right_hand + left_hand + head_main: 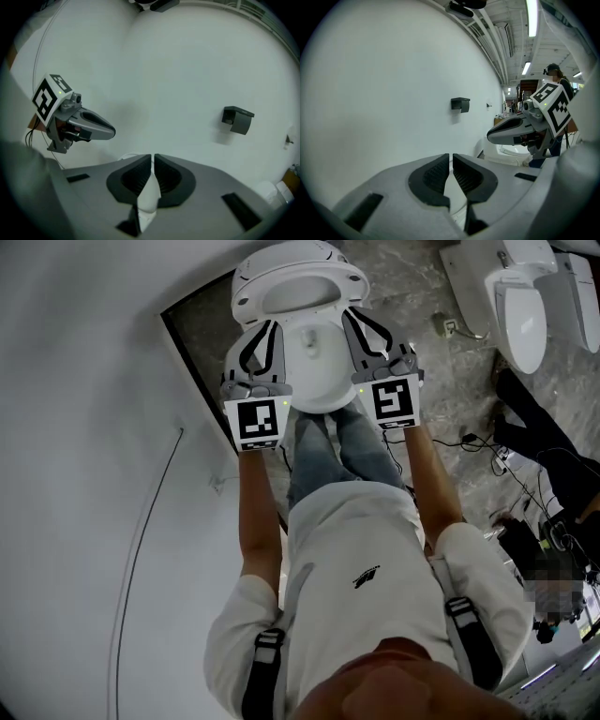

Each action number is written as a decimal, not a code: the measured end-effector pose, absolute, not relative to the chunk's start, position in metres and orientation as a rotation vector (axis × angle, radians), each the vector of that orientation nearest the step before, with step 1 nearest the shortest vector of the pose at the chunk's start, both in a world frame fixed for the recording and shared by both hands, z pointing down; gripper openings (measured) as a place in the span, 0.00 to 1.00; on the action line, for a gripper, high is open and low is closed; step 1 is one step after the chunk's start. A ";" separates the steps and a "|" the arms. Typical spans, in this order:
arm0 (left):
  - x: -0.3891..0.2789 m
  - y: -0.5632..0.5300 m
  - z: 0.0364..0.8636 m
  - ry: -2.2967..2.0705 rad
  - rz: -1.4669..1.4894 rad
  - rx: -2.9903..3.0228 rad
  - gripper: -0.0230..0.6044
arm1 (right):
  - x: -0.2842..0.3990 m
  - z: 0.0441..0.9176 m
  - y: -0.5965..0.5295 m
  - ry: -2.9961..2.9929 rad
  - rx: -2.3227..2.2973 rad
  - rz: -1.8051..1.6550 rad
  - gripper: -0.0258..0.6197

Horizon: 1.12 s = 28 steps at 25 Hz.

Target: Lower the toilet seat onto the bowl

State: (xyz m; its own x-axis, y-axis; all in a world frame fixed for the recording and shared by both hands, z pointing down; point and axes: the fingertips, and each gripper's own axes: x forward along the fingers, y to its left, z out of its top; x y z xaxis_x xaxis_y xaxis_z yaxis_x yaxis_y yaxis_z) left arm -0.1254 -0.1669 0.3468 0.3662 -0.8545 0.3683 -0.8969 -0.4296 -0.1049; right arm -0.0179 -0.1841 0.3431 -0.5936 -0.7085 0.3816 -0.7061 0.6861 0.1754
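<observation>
1. Head view: a person stands over a white ceramic toilet bowl (319, 395) on a grey marbled stone floor (412, 296). The white oval plastic toilet seat (352, 282) is lifted clear of the bowl at its far end, its ring tilted toward the camera. The left gripper (265, 334) and the right gripper (361, 324) reach forward on either side of the bowl. Their tips are close to the seat's near edge; whether they touch it cannot be told.
2. Left gripper view: the two black ribbed pads are clenched together with nothing between them. Beyond them are a plain white wall (393, 93) and a small black wall bracket (461, 104), with the right gripper level at the right.
3. Right gripper view: these jaws are likewise pressed together and hold nothing – only white shows through the slit below the pads. The left gripper is at the left, before the same wall and bracket.
</observation>
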 end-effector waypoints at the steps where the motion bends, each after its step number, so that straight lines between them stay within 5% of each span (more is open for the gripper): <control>1: -0.126 -0.168 0.349 -1.606 0.571 2.500 0.09 | -0.019 0.345 -0.186 -2.473 1.097 -0.007 0.09; 28: -0.143 -0.199 0.401 -1.534 0.663 2.464 0.09 | -0.034 0.398 -0.220 -2.391 1.055 0.005 0.09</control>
